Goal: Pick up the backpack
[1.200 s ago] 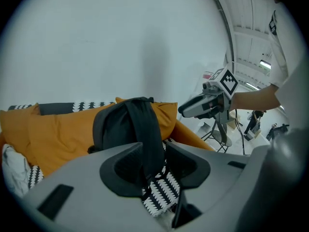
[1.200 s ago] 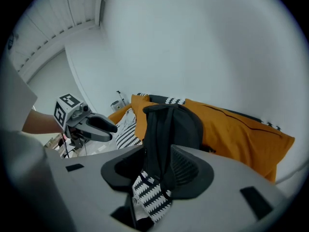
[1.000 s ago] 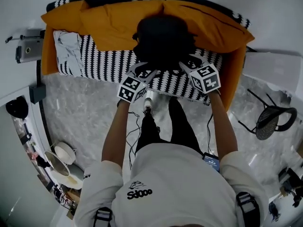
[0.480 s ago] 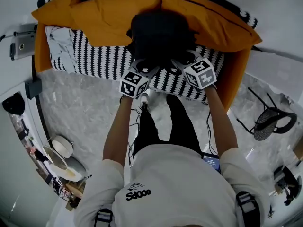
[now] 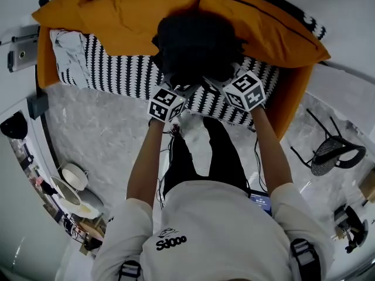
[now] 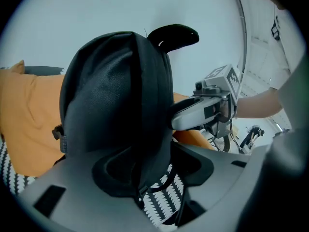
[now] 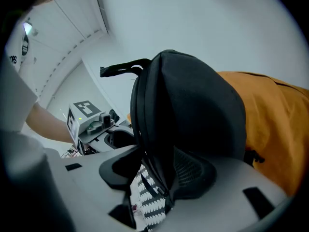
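A black backpack [image 5: 196, 43] stands upright on the bed, its top handle [image 6: 176, 35] sticking up. My left gripper [image 5: 177, 85] is at its near left side and my right gripper [image 5: 215, 82] at its near right side. In the left gripper view the backpack [image 6: 116, 100] fills the middle, and its padded back edge runs down between the jaws of the left gripper [image 6: 154, 178]. In the right gripper view the same edge of the backpack [image 7: 193, 115] lies between the jaws of the right gripper [image 7: 157, 182]. Both pairs of jaws have just been opening and stand wide apart.
The bed has a black-and-white patterned cover [image 5: 117, 75] and orange bedding [image 5: 129, 19] behind the backpack. A white cloth [image 5: 67, 48] lies at the bed's left end. A black chair [image 5: 331, 154] stands on the marble floor at right; bowls [image 5: 73, 177] sit lower left.
Both grippers have moved in closer to the backpack's near side, and the gap between each pair of jaws looks wider.
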Available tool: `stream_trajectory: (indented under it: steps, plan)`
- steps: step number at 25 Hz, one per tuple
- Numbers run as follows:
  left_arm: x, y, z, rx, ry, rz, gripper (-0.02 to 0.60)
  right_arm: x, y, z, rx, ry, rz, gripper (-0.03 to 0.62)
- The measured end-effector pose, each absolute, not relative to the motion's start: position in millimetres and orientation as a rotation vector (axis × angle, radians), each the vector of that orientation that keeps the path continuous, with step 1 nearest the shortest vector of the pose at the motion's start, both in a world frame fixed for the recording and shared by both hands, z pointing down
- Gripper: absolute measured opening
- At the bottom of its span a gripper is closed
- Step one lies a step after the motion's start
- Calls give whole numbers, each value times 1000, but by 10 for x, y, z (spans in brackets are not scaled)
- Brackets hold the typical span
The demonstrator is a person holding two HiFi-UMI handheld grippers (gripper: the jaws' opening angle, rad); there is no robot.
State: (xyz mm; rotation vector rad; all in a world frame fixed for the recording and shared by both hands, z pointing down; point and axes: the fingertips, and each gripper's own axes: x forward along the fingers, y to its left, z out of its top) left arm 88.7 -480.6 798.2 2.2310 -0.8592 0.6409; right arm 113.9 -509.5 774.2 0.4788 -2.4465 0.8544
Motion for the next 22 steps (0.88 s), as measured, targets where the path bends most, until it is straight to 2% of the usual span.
stream_trajectory:
  steps: [12,15,17,19,22]
  plan:
    - [917,-4904,8126,2146,-953,614,222,1016,-5168,7900,542,-2456,943,193]
    - [873,-4917,8135,2120,-991,604,221,993,-5162,7911,567,-2452,972,175]
    - [845,-4925,8137,2103,-1022,592,201,988,-5159,7916,587,-2444,979,164]
    - [802,-4915,8131,2094,-1048,589,145,987,-5140,7914,597,-2433,961,152]
    - [777,-4860,8098,2106,-1043,597,132,996,-5079,7902,596,-2415,921,121]
